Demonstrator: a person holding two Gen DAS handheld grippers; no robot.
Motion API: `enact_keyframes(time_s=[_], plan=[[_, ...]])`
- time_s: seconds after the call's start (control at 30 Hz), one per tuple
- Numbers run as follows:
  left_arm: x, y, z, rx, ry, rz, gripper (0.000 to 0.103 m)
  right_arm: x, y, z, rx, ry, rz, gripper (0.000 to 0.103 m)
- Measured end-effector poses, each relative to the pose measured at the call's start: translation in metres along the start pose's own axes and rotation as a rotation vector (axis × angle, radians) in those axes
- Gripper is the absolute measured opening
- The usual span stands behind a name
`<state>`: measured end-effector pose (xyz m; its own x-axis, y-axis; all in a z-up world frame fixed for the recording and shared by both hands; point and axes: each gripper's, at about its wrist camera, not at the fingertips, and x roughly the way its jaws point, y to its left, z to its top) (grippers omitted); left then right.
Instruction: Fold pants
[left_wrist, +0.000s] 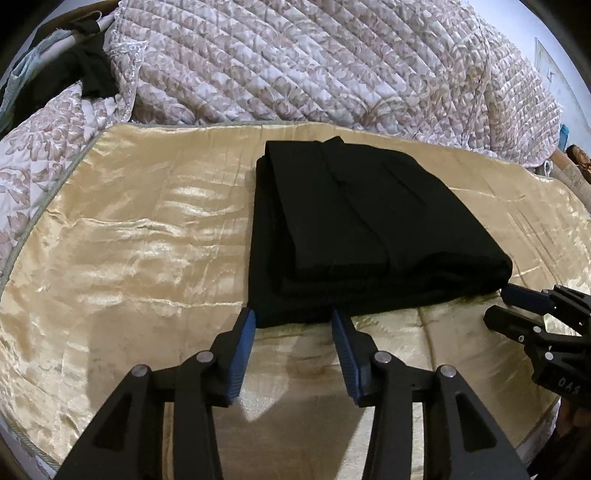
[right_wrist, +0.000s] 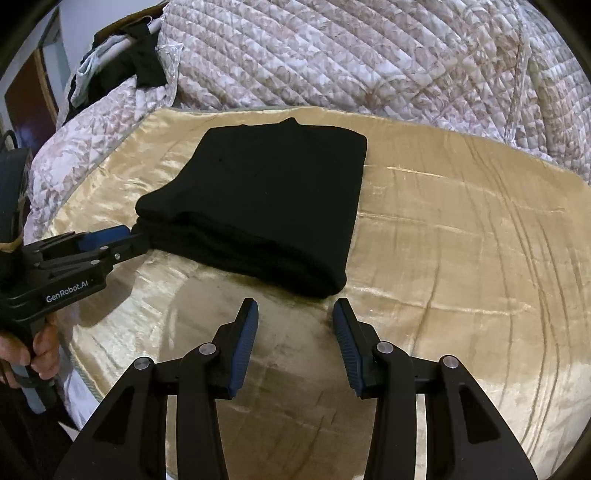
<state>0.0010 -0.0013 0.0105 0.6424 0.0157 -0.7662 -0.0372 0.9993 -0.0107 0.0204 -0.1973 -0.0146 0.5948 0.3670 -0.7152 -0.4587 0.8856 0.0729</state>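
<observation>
Beside folded black pants (left_wrist: 354, 229), left gripper (left_wrist: 293, 325) and right gripper (right_wrist: 295, 314), jaws parted, empty

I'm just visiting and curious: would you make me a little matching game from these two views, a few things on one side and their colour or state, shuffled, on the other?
Things:
1. pants
2. bedspread
3. quilt
4. left gripper

Descriptions:
A. shiny gold, spread flat
B. jaws open, nothing between the pads
C. black, folded into a stack
D. pale floral, heaped at the back

Pairs: 1-C, 2-A, 3-D, 4-B
</observation>
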Motion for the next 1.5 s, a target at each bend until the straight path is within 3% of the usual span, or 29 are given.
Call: enact_keyframes(time_s=[0.83,1.5], plan=[[0.0077,0.0006,-0.0033,0.013,0.022,0.001,0.062,0.0046,0.0026,-0.002,-0.018,-0.003,-0.001,0.052],[0.008,-0.0017,-0.0034,0.022,0.024,0.009,0.068,0.0056,0.0047,-0.0027,-0.027,-0.004,-0.004,0.056]])
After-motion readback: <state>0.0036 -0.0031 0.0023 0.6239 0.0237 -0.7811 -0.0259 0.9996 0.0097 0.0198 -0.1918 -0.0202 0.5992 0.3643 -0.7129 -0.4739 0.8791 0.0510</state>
